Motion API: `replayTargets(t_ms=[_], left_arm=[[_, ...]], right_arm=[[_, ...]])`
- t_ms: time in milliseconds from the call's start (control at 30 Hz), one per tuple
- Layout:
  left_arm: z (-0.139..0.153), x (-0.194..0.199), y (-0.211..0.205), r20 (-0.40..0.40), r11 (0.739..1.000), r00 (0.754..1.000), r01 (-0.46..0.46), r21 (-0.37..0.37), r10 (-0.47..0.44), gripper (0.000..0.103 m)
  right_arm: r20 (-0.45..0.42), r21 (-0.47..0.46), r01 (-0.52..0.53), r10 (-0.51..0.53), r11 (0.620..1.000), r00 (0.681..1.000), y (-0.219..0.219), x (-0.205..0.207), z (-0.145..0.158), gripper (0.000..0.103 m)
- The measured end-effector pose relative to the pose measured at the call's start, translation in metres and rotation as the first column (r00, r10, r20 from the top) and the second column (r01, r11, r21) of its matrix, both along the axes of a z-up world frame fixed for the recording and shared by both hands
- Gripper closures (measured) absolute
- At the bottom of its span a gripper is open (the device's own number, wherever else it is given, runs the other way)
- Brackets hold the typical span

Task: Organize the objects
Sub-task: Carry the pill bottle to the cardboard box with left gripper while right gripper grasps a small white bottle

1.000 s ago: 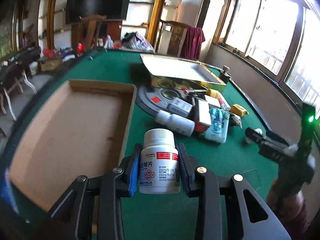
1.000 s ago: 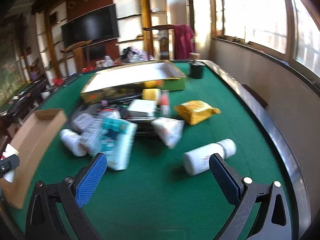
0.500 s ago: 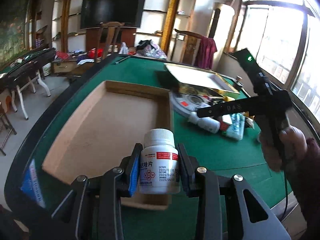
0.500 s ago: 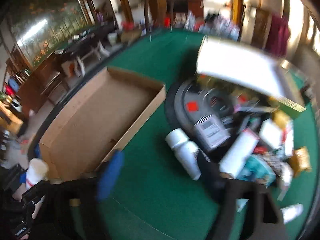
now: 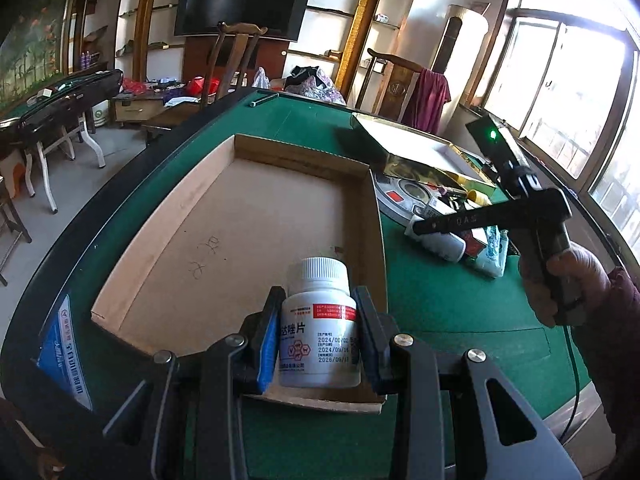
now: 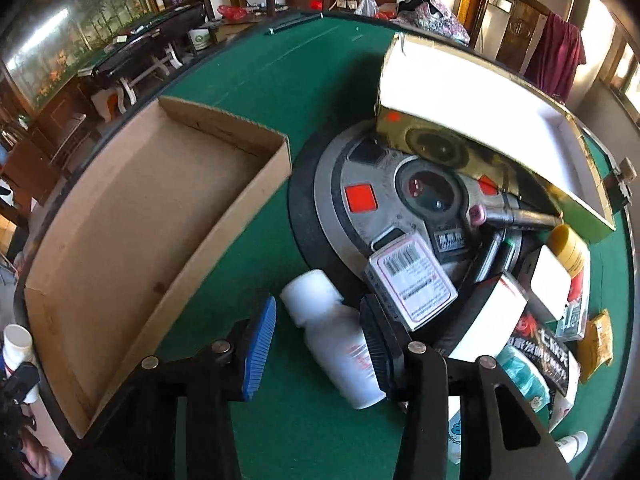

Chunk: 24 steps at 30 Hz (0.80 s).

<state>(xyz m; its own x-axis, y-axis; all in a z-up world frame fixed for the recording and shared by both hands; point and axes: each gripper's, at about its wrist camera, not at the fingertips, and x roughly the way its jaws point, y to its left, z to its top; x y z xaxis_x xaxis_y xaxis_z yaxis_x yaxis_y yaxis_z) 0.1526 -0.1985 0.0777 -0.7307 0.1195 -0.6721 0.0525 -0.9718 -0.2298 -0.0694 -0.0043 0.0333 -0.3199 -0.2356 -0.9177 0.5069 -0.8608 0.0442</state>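
My left gripper [image 5: 319,308] is shut on an upright white pill bottle [image 5: 320,344] with a red-and-white label. It holds the bottle over the near edge of the shallow cardboard tray [image 5: 248,216]. My right gripper [image 6: 318,312] points steeply down at a second white bottle [image 6: 340,344] lying on the green felt beside the tray [image 6: 132,216]. That bottle lies between the jaws. The blue left pad [image 6: 260,340] stands clear of it and the right pad is close against its side. In the left wrist view a hand [image 5: 568,276] holds the right gripper over the pile.
A round grey and black device [image 6: 360,200] with red squares lies right of the tray. A gold box [image 6: 480,96] with a white inside rests on it. Small boxes and packets [image 6: 540,292] are heaped to the right. Another white bottle [image 6: 572,440] lies near the table's edge.
My left gripper carried its bottle from over the felt to the tray's near edge. My right gripper swung left across the pile, tipped down over the lying bottle, and its jaws narrowed.
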Motion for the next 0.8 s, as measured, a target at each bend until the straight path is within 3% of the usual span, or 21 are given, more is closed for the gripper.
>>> replayTargets(t_ms=[133, 200, 267, 500, 700, 800], left_arm=[[0.001, 0.000, 0.002, 0.004, 1.000, 1.000, -0.008, -0.011, 0.008, 0.070], [0.003, 0.000, 0.003, 0.005, 1.000, 1.000, -0.010, -0.012, 0.011, 0.070], [0.006, 0.002, 0.003, 0.000, 1.000, 1.000, -0.014, -0.015, 0.014, 0.070], [0.036, 0.002, 0.002, -0.030, 1.000, 0.999, 0.016, -0.020, -0.017, 0.070], [0.112, -0.008, -0.009, -0.111, 0.997, 0.991, 0.073, -0.022, -0.075, 0.070], [0.154, -0.031, -0.015, -0.129, 0.995, 0.988, 0.076, -0.061, -0.083, 0.070]], right_arm=[[0.003, 0.025, 0.006, -0.006, 1.000, 1.000, -0.001, 0.004, -0.012, 0.055], [0.011, 0.043, 0.009, -0.009, 0.999, 1.000, -0.001, 0.010, -0.020, 0.065], [-0.010, 0.050, 0.012, -0.012, 0.999, 1.000, -0.001, 0.017, -0.020, 0.066], [0.067, -0.143, 0.055, -0.046, 0.988, 0.997, 0.022, 0.030, 0.003, 0.066], [0.117, -0.414, 0.011, 0.041, 0.910, 0.992, 0.018, 0.044, 0.078, 0.065], [0.130, -0.567, -0.006, 0.097, 0.824, 0.987, 0.002, 0.041, 0.139, 0.065]])
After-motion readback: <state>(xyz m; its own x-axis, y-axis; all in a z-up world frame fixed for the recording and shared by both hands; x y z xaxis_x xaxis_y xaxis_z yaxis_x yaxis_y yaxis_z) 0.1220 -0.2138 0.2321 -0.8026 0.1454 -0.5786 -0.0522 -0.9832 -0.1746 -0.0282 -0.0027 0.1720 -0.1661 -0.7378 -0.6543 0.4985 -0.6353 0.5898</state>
